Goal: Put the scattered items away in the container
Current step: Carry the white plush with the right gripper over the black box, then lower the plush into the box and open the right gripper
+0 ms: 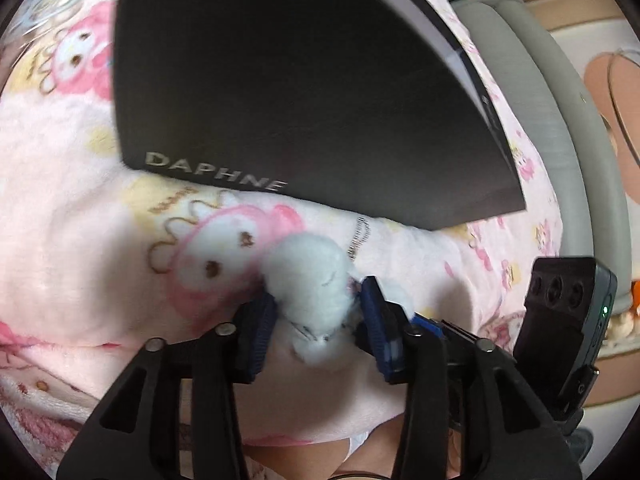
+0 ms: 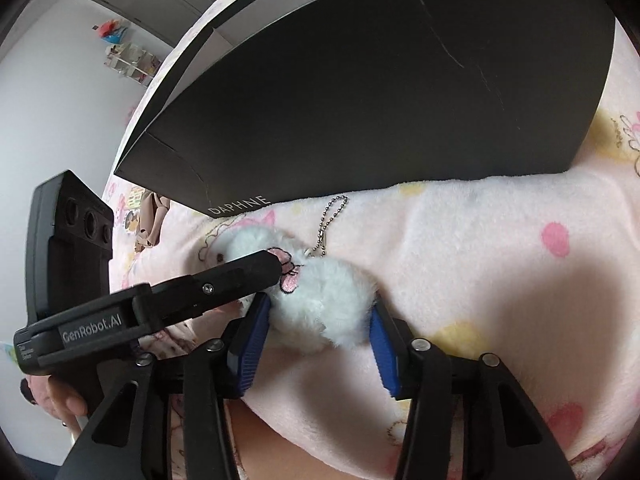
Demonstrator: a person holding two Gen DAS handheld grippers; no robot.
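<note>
white plush keychain [image 1: 308,284] lying on the pink cartoon blanket [image 1: 80,208], just in front of the black daphne box [image 1: 280,80] | left gripper [image 1: 316,304] pinching it | right gripper [image 2: 320,320] squeezing it too | only right view shows the ball chain [image 2: 330,220] and a hand [image 2: 56,398]

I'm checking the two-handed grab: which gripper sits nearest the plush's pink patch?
The left gripper: its finger ends at the pink patch; the right gripper squeezes the plush beside it.

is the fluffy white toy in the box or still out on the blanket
Out. The toy lies on the pink blanket in front of the black box, between both pairs of jaws.
</note>
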